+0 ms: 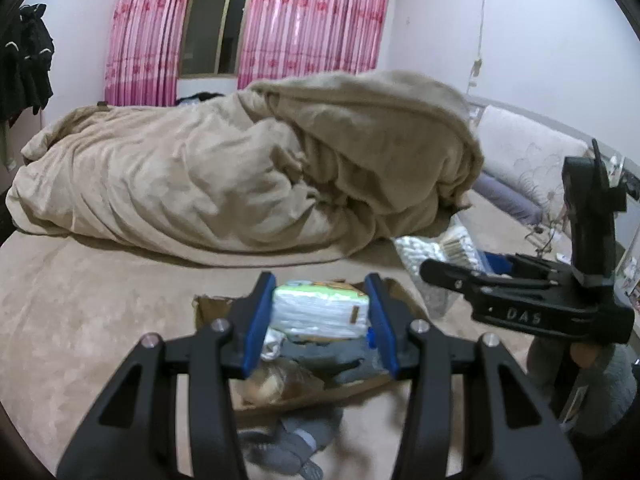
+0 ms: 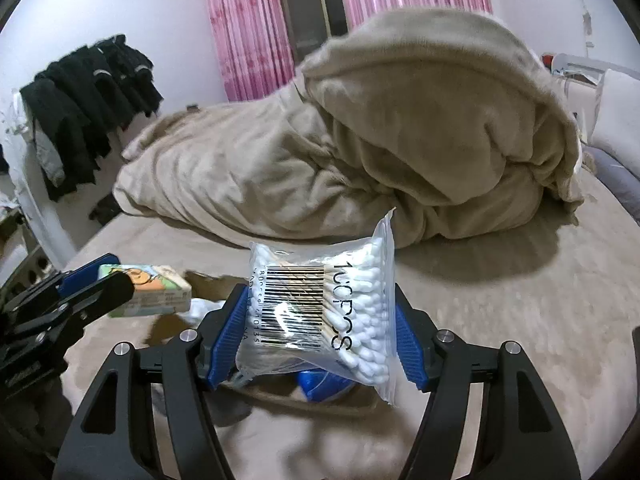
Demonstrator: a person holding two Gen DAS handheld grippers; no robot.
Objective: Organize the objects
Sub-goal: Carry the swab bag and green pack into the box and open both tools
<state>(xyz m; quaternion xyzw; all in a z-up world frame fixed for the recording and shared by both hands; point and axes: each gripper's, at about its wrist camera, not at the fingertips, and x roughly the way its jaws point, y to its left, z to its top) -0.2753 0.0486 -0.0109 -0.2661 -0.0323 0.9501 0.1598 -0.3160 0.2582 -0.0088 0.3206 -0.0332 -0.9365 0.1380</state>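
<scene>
My left gripper (image 1: 320,322) is shut on a white tissue pack (image 1: 320,312) with a green printed top, held above a brown cardboard box (image 1: 304,396) on the bed. The pack shows in the right wrist view (image 2: 148,290) between the left gripper's fingers (image 2: 86,280). My right gripper (image 2: 318,324) is shut on a clear bag of cotton swabs (image 2: 320,312) with a barcode. It shows in the left wrist view (image 1: 460,272) to the right of the box, with the bag (image 1: 432,250) at its tips.
The box holds grey cloth (image 1: 332,356) and a blue item (image 2: 324,384). Grey socks (image 1: 288,444) lie in front of it. A heaped beige duvet (image 1: 248,172) fills the far bed. Pillows (image 1: 528,160) sit right, dark clothes (image 2: 88,92) hang left.
</scene>
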